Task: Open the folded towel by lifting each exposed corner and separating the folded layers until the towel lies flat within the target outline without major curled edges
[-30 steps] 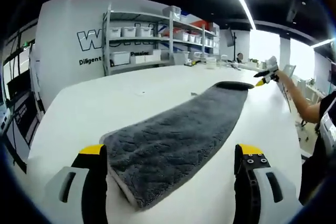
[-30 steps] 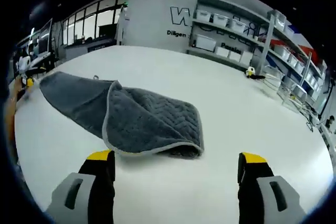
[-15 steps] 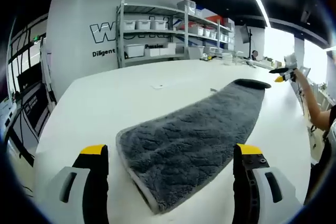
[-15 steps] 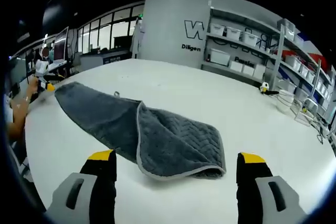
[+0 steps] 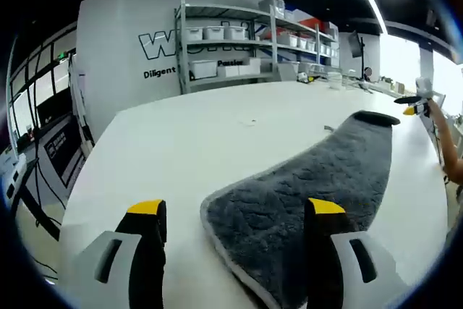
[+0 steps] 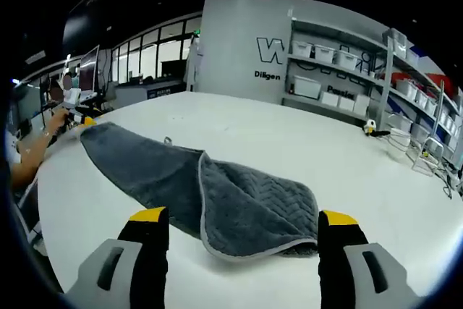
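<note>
A long dark grey towel (image 5: 311, 193) with a pale hem lies on the white table (image 5: 188, 142). Its near end sits between the jaws of my left gripper (image 5: 235, 215), which is open and above it. In the right gripper view the towel's (image 6: 166, 171) far end is folded back on itself as a flap (image 6: 260, 208) showing a chevron weave. That flap lies just ahead of my right gripper (image 6: 242, 218), which is open and empty. The left gripper (image 6: 76, 117) appears small at the towel's other end; the right gripper (image 5: 416, 106) shows far off in the left gripper view.
Shelving with white bins (image 5: 239, 48) stands against the back wall (image 6: 239, 48). A person's arm (image 6: 32, 157) reaches in at the left. Small items (image 6: 372, 129) sit at the table's far edge. Desks and monitors (image 6: 87, 70) stand beyond the table.
Both cameras have shifted. The left gripper has moved left, so the towel end now lies under its right jaw. The right gripper has come closer to the folded flap.
</note>
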